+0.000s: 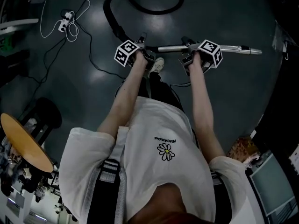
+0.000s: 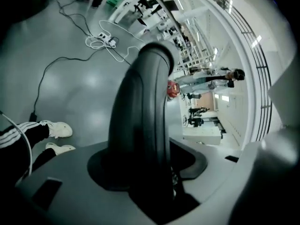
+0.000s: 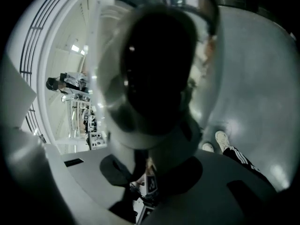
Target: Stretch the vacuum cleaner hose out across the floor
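A glossy dark grey floor (image 1: 243, 92) is reflecting soft patches of light, with white cables (image 1: 71, 31) and a power strip (image 1: 66, 18) lying on it at the far left. A round wooden tabletop (image 1: 23, 141) is standing beside a black stool (image 1: 44, 113) at the near left. Bright strip lights (image 2: 256, 41) are shining over white walls and a dark railing (image 2: 260, 102).
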A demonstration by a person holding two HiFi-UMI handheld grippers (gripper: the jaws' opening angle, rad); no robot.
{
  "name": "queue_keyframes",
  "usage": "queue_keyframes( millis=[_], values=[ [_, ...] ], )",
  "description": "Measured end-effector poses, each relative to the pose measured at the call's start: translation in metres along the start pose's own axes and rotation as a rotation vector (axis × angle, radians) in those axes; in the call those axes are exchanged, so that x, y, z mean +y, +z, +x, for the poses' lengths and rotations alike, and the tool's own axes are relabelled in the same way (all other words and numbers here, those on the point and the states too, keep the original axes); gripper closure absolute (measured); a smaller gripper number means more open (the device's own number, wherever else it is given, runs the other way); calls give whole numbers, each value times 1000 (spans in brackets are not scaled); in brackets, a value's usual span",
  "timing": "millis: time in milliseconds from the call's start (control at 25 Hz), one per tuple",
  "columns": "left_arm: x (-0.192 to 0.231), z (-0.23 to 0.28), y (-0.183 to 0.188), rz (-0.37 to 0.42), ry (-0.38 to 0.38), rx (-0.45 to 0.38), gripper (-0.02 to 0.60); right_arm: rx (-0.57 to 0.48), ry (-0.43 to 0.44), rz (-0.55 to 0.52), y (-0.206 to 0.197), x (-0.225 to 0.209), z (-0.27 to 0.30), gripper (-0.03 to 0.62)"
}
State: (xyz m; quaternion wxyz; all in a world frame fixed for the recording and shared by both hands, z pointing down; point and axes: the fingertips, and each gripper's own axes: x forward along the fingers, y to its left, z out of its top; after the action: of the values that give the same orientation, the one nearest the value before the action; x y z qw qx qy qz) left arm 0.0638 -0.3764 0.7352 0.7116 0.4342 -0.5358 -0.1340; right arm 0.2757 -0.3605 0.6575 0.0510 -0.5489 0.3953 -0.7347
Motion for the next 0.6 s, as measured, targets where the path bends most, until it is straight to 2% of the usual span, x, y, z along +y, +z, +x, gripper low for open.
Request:
queue_keyframes(
  millis=[120,160,200,320,400,520,600],
  values=[
    [-17,8,6,-19,-121,9,358,-20,2,55,1,-4,2,468],
    [-20,8,7,4,-125,19,400,-20,-1,79,1,-8,3,468],
    [-22,7,9,34,-106,23,495,-14,-2,103,1,-13,4,468],
    [-30,6,19,90,-35,-11,536,11,21,165,-4,-28,11,468],
    [-42,9,29,192,-10,-22,538,60,61,281,-16,-39,19,468],
    [-70,12,44,419,-10,-9,538,169,138,538,-47,-52,34,467],
    [-87,13,48,546,-19,8,538,197,186,662,-64,-57,40,467]
  ],
)
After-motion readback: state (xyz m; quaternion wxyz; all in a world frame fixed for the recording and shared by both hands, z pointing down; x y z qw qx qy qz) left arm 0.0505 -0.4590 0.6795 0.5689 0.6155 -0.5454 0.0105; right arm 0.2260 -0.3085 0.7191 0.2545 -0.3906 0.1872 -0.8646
